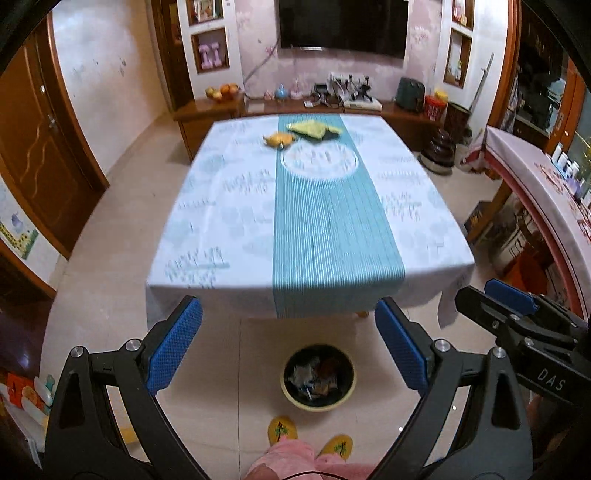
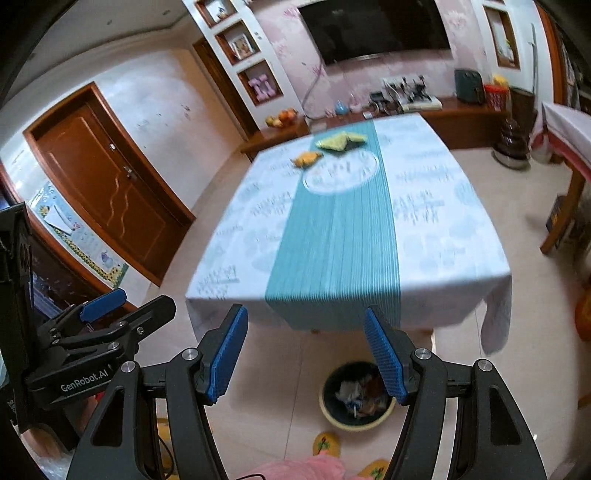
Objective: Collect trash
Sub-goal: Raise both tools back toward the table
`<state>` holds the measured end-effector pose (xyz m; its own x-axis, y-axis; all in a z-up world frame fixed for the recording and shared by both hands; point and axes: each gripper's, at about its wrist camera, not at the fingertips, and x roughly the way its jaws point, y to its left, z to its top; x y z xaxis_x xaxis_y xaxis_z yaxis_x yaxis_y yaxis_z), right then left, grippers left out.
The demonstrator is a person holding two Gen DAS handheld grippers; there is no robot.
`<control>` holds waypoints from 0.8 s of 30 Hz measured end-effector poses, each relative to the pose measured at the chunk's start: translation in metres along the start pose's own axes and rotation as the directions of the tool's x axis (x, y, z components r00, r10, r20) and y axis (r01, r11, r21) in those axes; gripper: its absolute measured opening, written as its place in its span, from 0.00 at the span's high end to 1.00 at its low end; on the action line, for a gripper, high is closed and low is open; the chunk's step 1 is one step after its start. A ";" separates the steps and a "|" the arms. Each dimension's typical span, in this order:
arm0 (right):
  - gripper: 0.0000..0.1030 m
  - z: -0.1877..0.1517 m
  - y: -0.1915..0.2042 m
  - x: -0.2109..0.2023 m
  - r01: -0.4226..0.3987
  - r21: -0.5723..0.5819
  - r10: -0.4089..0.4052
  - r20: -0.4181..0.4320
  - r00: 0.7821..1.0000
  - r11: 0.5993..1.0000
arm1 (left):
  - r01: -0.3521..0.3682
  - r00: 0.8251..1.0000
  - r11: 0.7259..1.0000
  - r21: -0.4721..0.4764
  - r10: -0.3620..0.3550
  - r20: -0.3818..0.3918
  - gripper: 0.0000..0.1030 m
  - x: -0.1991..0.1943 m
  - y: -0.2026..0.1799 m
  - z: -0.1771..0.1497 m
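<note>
Tiled floor (image 1: 110, 295), perhaps pink walls (image 1: 258, 55).

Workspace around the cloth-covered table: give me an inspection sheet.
Surface: table under white printed cloth with teal striped runner.
Job's things: yellow-green wrapper and orange wrapper at the far end; round bin with dark liner on the floor, holding trash.
Clutter: nothing seen.
Grippers: left gripper open, empty; right gripper open, empty.
Cables: thin black cable at bottom edge.
Surroundings: wall television, fruit bowl, wooden door.
</note>
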<state>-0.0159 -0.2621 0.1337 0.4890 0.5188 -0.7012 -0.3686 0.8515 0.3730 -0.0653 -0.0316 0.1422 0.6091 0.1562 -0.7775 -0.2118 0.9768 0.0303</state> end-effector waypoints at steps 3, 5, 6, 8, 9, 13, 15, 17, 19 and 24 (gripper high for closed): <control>0.36 0.019 0.004 -0.003 -0.005 -0.022 0.006 0.034 0.999 1.000 | -0.009 0.999 1.000 0.011 0.009 0.034 0.09 -0.004 0.000 0.015; 0.35 0.035 0.006 -0.002 -0.007 -0.029 0.009 0.055 0.998 1.000 | -0.012 0.999 1.000 0.018 0.011 0.050 0.09 -0.004 0.000 0.026; 0.35 0.042 0.007 0.000 -0.008 -0.032 0.010 0.062 0.998 0.999 | -0.012 0.998 1.000 0.019 0.011 0.054 0.09 -0.003 0.001 0.031; 0.35 0.059 0.008 0.005 -0.006 -0.038 0.009 0.077 0.997 0.999 | -0.012 0.998 1.000 0.018 0.011 0.061 0.09 0.002 0.002 0.043; 0.35 0.066 0.008 0.008 -0.003 -0.041 0.007 0.085 0.996 0.999 | -0.012 0.998 1.000 0.017 0.011 0.063 0.09 0.007 0.003 0.048; 0.35 0.101 0.010 0.029 0.011 -0.045 -0.006 0.108 0.994 0.999 | 0.001 0.998 1.000 0.025 -0.002 0.069 0.09 0.031 0.012 0.079; 0.34 0.120 0.011 0.045 0.023 -0.045 -0.018 0.111 0.994 0.999 | 0.011 0.998 0.999 0.030 -0.013 0.066 0.09 0.048 0.020 0.097; 0.34 0.138 0.011 0.063 0.039 -0.040 -0.035 0.112 0.993 0.998 | 0.030 0.998 0.999 0.035 -0.032 0.056 0.09 0.069 0.028 0.118; 0.34 0.159 0.010 0.083 0.054 -0.023 -0.051 0.115 0.992 0.998 | 0.056 0.997 0.998 0.042 -0.058 0.044 0.09 0.092 0.038 0.144; 0.34 0.214 0.006 0.146 0.094 0.077 -0.101 0.094 0.990 0.993 | 0.111 0.994 0.990 0.083 -0.111 -0.010 0.09 0.159 0.063 0.219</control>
<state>0.2227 -0.1647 0.1633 0.5962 0.4350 -0.6748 -0.2589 0.8998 0.3513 0.1853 0.0872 0.1577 0.6213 0.0457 -0.7822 -0.0784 0.9969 -0.0040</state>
